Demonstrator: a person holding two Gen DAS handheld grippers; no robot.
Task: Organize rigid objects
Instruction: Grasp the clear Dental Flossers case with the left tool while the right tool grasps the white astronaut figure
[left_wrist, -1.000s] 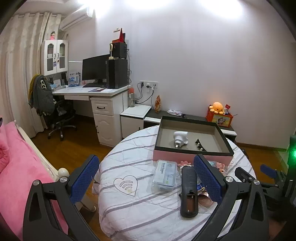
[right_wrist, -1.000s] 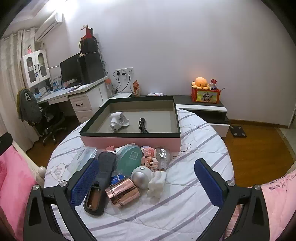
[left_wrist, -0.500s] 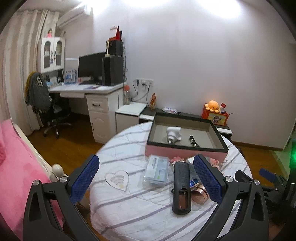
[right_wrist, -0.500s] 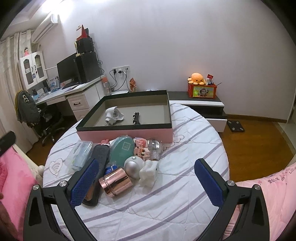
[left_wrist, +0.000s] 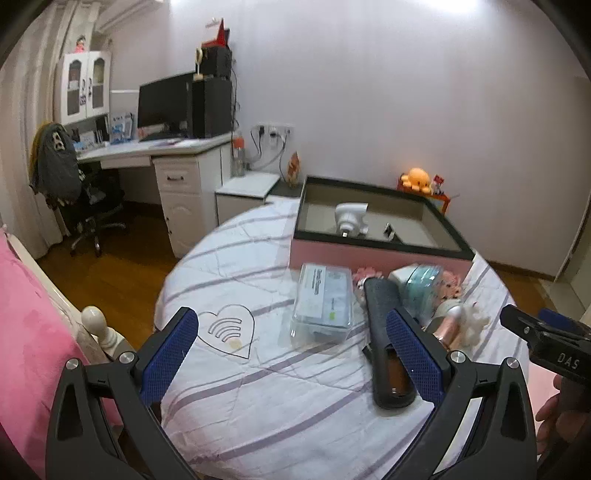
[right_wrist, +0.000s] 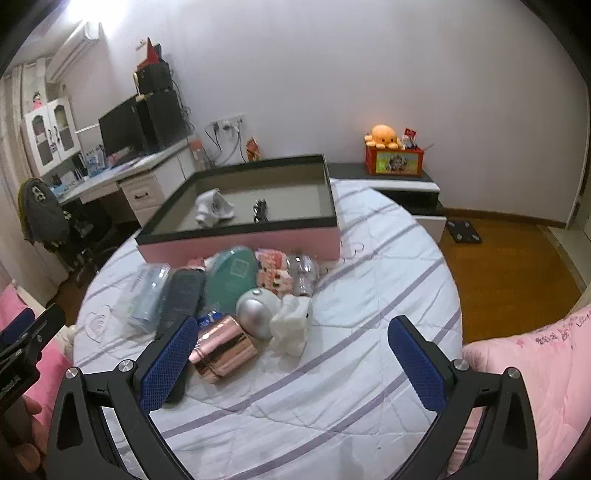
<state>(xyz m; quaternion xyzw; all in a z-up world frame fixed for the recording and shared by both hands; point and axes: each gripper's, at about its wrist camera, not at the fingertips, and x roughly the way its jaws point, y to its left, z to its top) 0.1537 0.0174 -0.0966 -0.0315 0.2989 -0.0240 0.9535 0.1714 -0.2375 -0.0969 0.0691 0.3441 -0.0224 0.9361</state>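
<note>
The left tongs stood wide apart and empty above the near edge of the round table, which was covered by a white cloth with purple stripes. The right tongs were likewise spread wide and held nothing, hovering over the table's near edge.

Closest to the near edge lay a long black case, its long axis running from the near edge toward the far one, with its open, brownish end pointing at the near edge. Its near end sat just beside the right finger of the left tongs. To its left lay a clear plastic box, also lengthwise near to far. On the case's right a rose-gold cup lay on its side, with a silver ball and a white figurine close beside it. Behind these sat a round teal case, a pink block toy and a clear jar, all huddled together.

Farthest off, toward the far edge, stood a shallow pink tray with a dark rim. Inside it lay a white plug adapter and a small black clip, well apart from each other.
</note>
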